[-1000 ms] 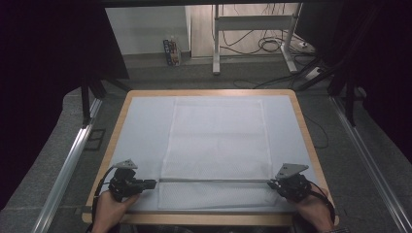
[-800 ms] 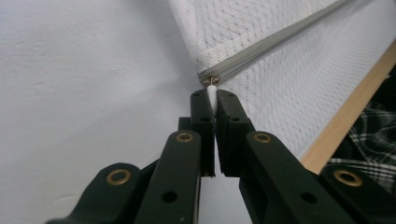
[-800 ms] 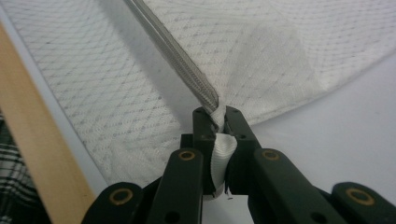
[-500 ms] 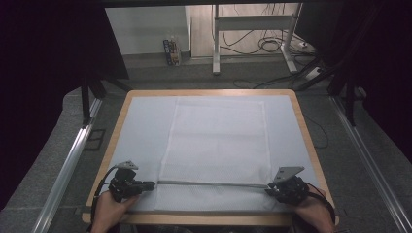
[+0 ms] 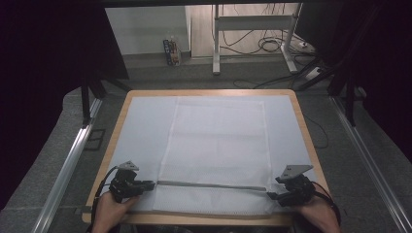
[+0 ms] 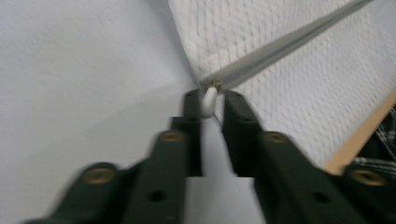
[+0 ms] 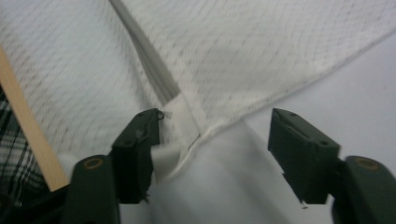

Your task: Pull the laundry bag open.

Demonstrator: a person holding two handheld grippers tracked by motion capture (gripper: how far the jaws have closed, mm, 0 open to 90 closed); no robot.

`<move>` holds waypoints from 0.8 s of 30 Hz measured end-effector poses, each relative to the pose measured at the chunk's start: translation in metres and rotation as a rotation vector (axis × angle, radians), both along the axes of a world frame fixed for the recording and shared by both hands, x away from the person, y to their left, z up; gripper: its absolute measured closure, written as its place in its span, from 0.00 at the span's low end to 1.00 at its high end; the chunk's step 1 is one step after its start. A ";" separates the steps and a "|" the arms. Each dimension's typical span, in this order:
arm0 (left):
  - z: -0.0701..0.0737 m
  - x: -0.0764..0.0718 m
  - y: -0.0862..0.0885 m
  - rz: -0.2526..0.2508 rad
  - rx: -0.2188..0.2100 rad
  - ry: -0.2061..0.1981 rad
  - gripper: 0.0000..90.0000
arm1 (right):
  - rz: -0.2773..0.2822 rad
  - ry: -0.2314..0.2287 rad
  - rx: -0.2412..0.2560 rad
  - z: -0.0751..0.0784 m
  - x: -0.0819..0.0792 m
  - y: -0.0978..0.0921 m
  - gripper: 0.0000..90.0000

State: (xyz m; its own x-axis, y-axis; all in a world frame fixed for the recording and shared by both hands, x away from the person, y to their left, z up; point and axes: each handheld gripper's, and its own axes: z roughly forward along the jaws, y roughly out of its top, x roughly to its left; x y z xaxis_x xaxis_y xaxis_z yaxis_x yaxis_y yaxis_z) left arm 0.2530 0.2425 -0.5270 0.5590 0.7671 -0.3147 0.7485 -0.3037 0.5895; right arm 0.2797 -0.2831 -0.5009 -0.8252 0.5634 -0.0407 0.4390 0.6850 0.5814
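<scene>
Both grippers drifted slightly lower in frame. Left gripper (image 6: 209,100) stood nearly closed, pinching the cloth (image 6: 280,79) corner; right gripper (image 7: 215,123) gaped wide, cloth touching one jaw.

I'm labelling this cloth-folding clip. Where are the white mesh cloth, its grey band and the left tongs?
white mesh cloth (image 5: 218,131): high view, its flat middle.
grey band (image 5: 209,184): high view, mid-length of the strip.
left tongs (image 6: 211,100): left gripper view, between the tips, shut on the cloth's corner.

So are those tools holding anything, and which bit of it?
The left tool pinches the white mesh cloth at the left end of its grey band. The right tool is open at the band's other end, gripping nothing.
</scene>
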 end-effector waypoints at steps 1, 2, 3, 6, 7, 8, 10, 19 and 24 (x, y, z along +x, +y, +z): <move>0.000 0.000 0.000 0.001 0.001 -0.013 0.80 | -0.004 -0.007 0.006 0.000 0.001 0.001 0.33; 0.001 0.000 -0.001 0.005 0.006 -0.026 0.76 | -0.020 -0.018 0.012 0.000 0.002 0.002 0.30; 0.001 -0.001 -0.002 0.012 0.016 -0.050 0.70 | -0.026 -0.022 0.016 0.000 0.003 0.002 0.27; 0.002 -0.001 -0.003 0.021 0.023 -0.088 0.55 | -0.049 -0.040 0.039 0.001 0.005 0.000 0.20; 0.002 -0.001 -0.004 0.024 0.027 -0.105 0.47 | -0.059 -0.048 0.045 0.001 0.006 0.000 0.17; 0.003 -0.001 -0.004 0.024 0.029 -0.116 0.44 | -0.069 -0.054 0.047 0.001 0.007 -0.001 0.16; 0.003 -0.001 -0.005 0.025 0.038 -0.135 0.38 | -0.078 -0.055 0.057 0.001 0.009 -0.001 0.13; 0.009 -0.001 -0.007 0.032 0.075 -0.229 0.15 | -0.105 -0.091 0.088 0.005 0.014 0.000 0.07; 0.011 0.003 0.002 0.089 0.071 -0.244 0.06 | -0.131 -0.118 0.110 0.006 0.019 -0.003 0.06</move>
